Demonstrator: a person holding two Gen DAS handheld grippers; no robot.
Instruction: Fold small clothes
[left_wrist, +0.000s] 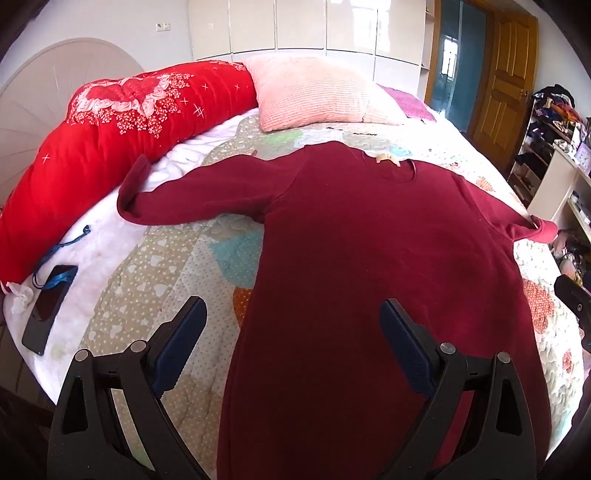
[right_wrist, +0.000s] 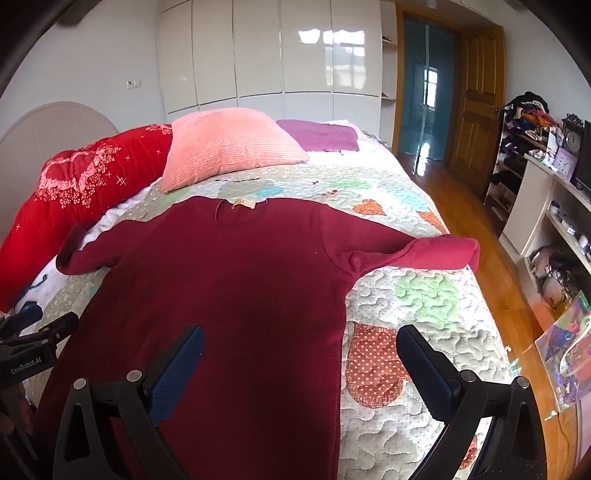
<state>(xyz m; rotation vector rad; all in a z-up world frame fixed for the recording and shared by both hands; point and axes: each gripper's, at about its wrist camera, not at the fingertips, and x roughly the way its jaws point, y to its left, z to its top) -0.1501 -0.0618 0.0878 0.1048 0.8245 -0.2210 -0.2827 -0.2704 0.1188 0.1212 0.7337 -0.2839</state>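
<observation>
A dark red long-sleeved garment (left_wrist: 369, 258) lies flat on the patchwork quilt (left_wrist: 177, 266), collar away from me, both sleeves spread out. It also shows in the right wrist view (right_wrist: 240, 280). My left gripper (left_wrist: 291, 314) is open and empty above the garment's lower left edge. My right gripper (right_wrist: 301, 341) is open and empty above the garment's lower right edge. The right sleeve (right_wrist: 439, 253) reaches the bed's right edge. The left gripper's body (right_wrist: 33, 347) shows at the left of the right wrist view.
A red rolled duvet (left_wrist: 110, 140) lies along the left. A pink pillow (left_wrist: 314, 92) and a purple cloth (right_wrist: 319, 134) lie at the far end. A black phone with a blue strap (left_wrist: 48, 306) lies at the near left. Shelves (right_wrist: 546, 184) and wooden floor (right_wrist: 461, 206) are to the right.
</observation>
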